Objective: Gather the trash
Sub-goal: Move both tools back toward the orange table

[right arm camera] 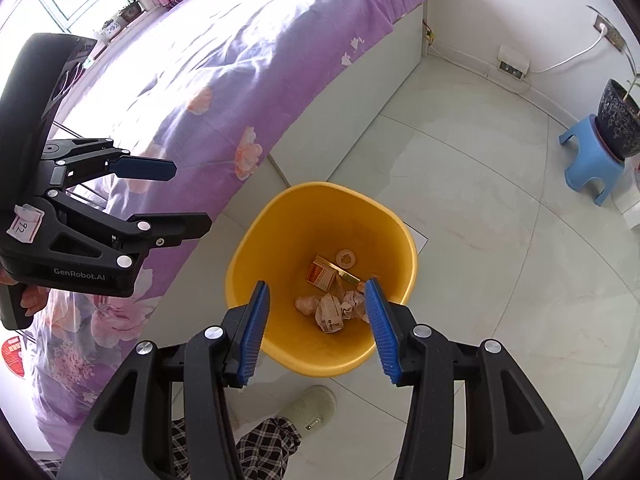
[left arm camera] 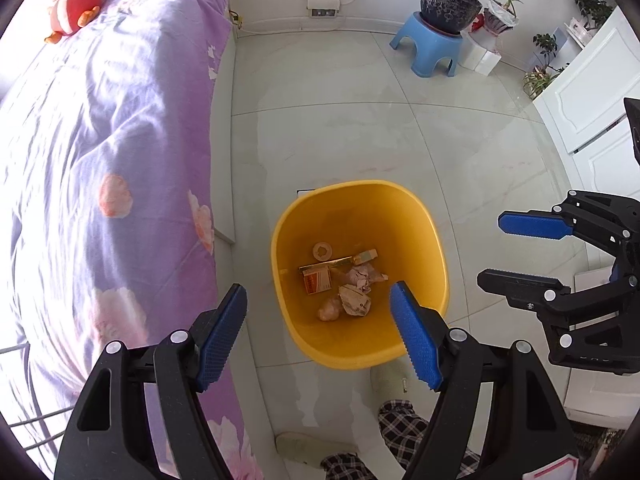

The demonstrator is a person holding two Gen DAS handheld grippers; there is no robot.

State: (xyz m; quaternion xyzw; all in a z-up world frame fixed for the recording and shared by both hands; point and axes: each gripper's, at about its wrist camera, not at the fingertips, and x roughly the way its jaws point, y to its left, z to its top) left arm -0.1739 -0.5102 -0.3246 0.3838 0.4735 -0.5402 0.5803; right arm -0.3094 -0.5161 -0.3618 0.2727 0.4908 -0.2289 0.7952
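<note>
With both my left claw (left arm camera: pixel 318 322) and right claw (right arm camera: pixel 316 312) released and empty above the round yellow plastic bin (left arm camera: pixel 438 248) (crumpled paper (left arm camera: pixel 354 300) already inside), I judged a careless dip could tip it.

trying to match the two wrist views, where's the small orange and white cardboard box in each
Left wrist: small orange and white cardboard box lies left of centre on the yellow plastic bin floor.
Right wrist: the box sits mid-frame, toward the bin's far side.
Shared landmark: blue plastic stool.
</note>
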